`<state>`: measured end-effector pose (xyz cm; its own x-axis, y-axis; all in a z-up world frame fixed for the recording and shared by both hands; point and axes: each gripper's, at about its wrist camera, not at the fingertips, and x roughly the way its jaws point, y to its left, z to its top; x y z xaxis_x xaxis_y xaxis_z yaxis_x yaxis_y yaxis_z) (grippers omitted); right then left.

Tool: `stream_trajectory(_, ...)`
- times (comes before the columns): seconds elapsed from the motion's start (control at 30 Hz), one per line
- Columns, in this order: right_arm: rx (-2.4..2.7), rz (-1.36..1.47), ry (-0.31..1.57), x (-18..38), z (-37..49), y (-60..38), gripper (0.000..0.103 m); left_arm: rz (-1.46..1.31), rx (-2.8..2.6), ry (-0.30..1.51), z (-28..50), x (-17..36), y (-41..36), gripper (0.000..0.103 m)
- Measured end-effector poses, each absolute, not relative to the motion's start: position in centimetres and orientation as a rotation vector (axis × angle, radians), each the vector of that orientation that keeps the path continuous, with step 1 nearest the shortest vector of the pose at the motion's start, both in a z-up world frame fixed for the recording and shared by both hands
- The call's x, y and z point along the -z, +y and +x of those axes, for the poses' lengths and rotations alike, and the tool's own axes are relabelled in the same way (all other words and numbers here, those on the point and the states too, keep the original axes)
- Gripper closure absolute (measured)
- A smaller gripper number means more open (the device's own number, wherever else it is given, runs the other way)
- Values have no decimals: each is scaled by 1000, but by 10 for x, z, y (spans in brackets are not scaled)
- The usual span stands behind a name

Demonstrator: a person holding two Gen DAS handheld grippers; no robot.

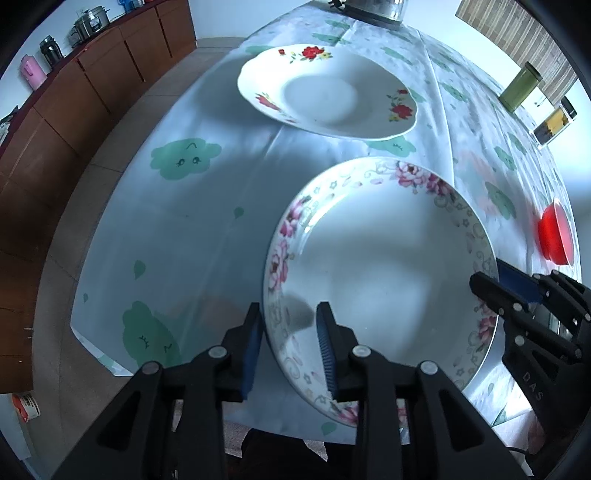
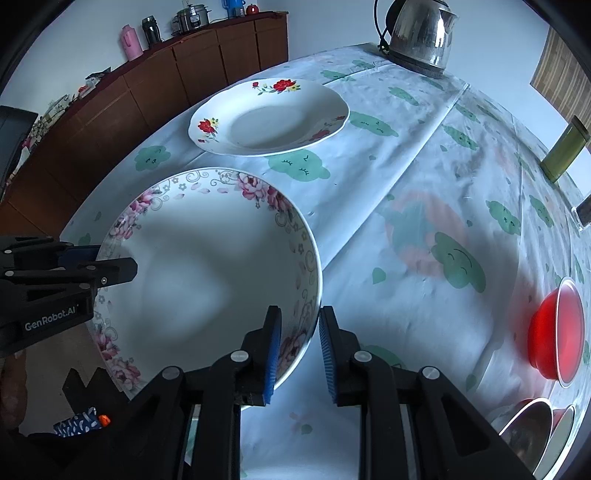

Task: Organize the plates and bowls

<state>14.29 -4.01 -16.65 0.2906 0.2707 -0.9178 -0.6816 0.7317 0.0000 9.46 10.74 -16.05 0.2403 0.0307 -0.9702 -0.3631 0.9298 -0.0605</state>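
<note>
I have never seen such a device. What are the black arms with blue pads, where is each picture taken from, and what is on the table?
They are two hand-held grippers, one in each hand of a person; each carries a camera looking along its fingers. In the left view, the left gripper straddles the near rim of the pink-flowered bowl, and the right gripper reaches its other rim. The right view shows the right gripper around that rim. Whether the pads press, I cannot tell. Also on the table: a red-flowered plate, a kettle, and a red bowl.

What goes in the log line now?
left hand-held gripper: open, astride pink-flowered plate rim | right hand-held gripper: open, astride opposite rim | red-flowered plate: apart
</note>
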Motion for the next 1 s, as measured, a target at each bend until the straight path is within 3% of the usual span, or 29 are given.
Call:
stream_trajectory(0.4,-693,-429,1087,159,140,-41,62,-274,-280,1304,97,159,101,64)
stream_trajectory(0.53,-701,-419,1069,153,142,-42,49,-273,-281,1284,97,154,99,56)
stream_trajectory(0.67,-704,-400,1060,148,146,-43,49,-261,-283,1268,99,151,97,45)
stream_trajectory(1.0,-694,-372,1073,147,163,-43,48,-271,-299,1261,106,148,101,35)
